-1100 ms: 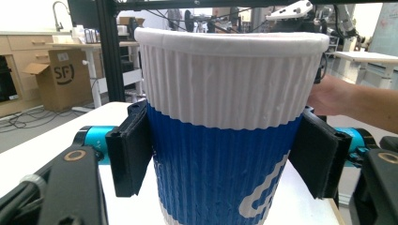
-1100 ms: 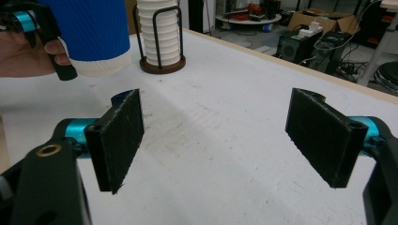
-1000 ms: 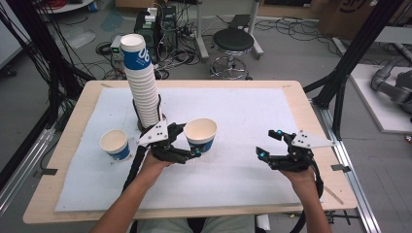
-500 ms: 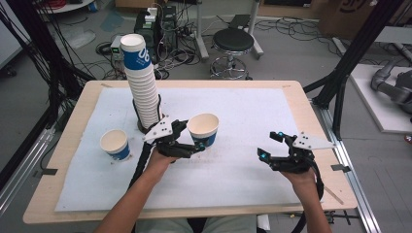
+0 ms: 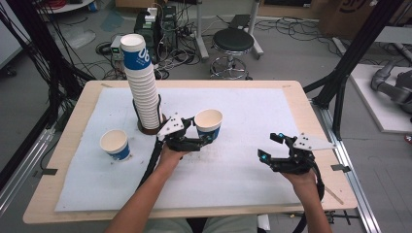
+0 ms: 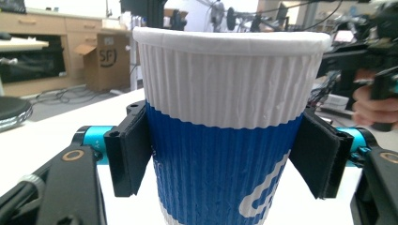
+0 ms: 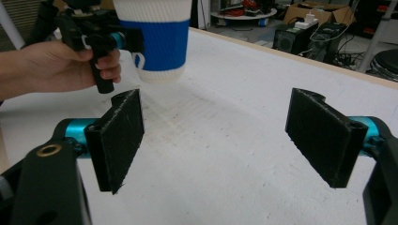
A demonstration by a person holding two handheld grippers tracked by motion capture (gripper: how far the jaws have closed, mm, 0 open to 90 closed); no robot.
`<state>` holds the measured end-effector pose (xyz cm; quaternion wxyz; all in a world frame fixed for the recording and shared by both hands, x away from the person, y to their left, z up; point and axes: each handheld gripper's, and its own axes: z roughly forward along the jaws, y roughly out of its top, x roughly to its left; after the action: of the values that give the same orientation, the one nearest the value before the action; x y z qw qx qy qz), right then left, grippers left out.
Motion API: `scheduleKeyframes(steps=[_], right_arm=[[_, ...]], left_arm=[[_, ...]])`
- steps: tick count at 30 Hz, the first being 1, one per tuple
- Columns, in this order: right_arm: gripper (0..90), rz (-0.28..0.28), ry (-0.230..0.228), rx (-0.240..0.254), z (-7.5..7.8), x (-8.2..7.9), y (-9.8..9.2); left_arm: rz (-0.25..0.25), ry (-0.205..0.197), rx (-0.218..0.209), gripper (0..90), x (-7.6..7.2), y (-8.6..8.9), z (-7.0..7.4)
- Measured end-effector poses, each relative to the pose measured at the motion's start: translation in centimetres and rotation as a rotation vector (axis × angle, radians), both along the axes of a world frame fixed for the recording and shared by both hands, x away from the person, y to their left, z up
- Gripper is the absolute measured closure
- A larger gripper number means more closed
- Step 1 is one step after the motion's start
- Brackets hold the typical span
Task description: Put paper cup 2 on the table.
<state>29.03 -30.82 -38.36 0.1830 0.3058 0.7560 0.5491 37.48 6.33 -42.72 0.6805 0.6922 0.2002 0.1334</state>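
The cup (image 5: 209,124) sits between the left gripper (image 5: 200,141) fingers (image 6: 133,152), which are closed on its blue band. Over the last second it has travelled from beside the stack (image 5: 143,87) toward the middle of the desk (image 5: 291,92) and dropped lower; in the right gripper view its base hangs just above the white mat (image 5: 243,170). It looks about to be set down. A second cup (image 5: 115,144) stands left of the stack. The right gripper (image 5: 272,153) waits nearby, its fingers wide open and empty.
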Motion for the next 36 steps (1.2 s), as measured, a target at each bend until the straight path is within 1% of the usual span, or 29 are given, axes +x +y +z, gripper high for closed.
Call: scheduleKeyframes(steps=[2, 4, 5, 9, 13, 17, 18, 21, 22, 24, 25, 26, 29, 30, 31, 32, 34, 36], right_arm=[[20.4, 0.0, 0.0, -0.001, 0.0, 0.0, 0.0], [20.4, 0.0, 0.002, 0.0, 0.0, 0.0, -0.1], [20.4, 0.001, -0.001, 0.0, 0.0, 0.0, -0.1], [20.4, 0.008, 0.005, 0.001, 0.0, 0.0, 0.0], [20.4, 0.012, 0.003, -0.001, -0.1, 0.0, 0.0], [20.4, 0.011, -0.003, -0.002, 0.0, 0.0, 0.0], [20.4, 0.012, -0.002, 0.0, 0.0, 0.0, 0.0], [20.4, 0.015, -0.004, -0.001, 0.0, 0.0, 0.0], [20.4, 0.015, 0.004, 0.0, 0.0, 0.0, 0.1], [20.4, 0.019, 0.003, -0.001, 0.0, 0.0, 0.1], [20.4, 0.02, 0.009, 0.0, 0.0, 0.0, 0.2], [20.4, 0.022, 0.007, 0.0, 0.0, 0.0, 0.2], [20.4, 0.024, 0.004, -0.003, 0.1, 0.0, 0.3], [20.4, 0.024, 0.007, -0.001, 0.1, -0.1, 0.2], [20.4, 0.023, 0.008, 0.003, 0.1, -0.1, 0.2], [20.4, 0.023, 0.007, -0.001, 0.1, -0.1, 0.1], [20.4, 0.021, 0.01, 0.003, 0.1, -0.1, 0.1], [20.4, 0.02, 0.011, 0.002, 0.0, -0.2, 0.0]], left_arm=[[0.005, 0.004, 0.021, 27.9, 0.2, -0.4, -0.3], [0.014, 0.009, 0.033, 27.8, 0.3, -0.7, -0.6], [0.015, 0.017, 0.031, 27.6, 0.5, -0.9, -0.8], [0.021, 0.038, 0.048, 27.6, 0.8, -1.5, -1.5], [0.029, 0.062, 0.055, 27.5, 1.1, -1.9, -2.1], [0.034, 0.076, 0.082, 27.5, 1.3, -2.4, -2.6], [0.04, 0.083, 0.092, 27.5, 1.4, -2.5, -2.8], [0.052, 0.092, 0.096, 27.6, 1.4, -2.6, -2.7], [0.054, 0.093, 0.101, 27.6, 1.4, -2.6, -2.7], [0.066, 0.097, 0.115, 27.6, 1.4, -2.8, -2.7], [0.074, 0.098, 0.13, 27.6, 1.4, -3.0, -2.6], [0.076, 0.1, 0.156, 27.6, 1.4, -3.2, -2.6], [0.081, 0.105, 0.254, 27.6, 1.6, -4.3, -2.4], [0.085, 0.106, 0.279, 27.6, 1.6, -4.5, -2.4], [0.088, 0.105, 0.295, 27.6, 1.6, -4.7, -2.4], [0.092, 0.108, 0.295, 27.7, 1.6, -4.7, -2.4], [0.094, 0.125, 0.282, 27.7, 1.7, -4.6, -2.4], [0.096, 0.127, 0.287, 27.7, 1.7, -4.6, -2.4]])
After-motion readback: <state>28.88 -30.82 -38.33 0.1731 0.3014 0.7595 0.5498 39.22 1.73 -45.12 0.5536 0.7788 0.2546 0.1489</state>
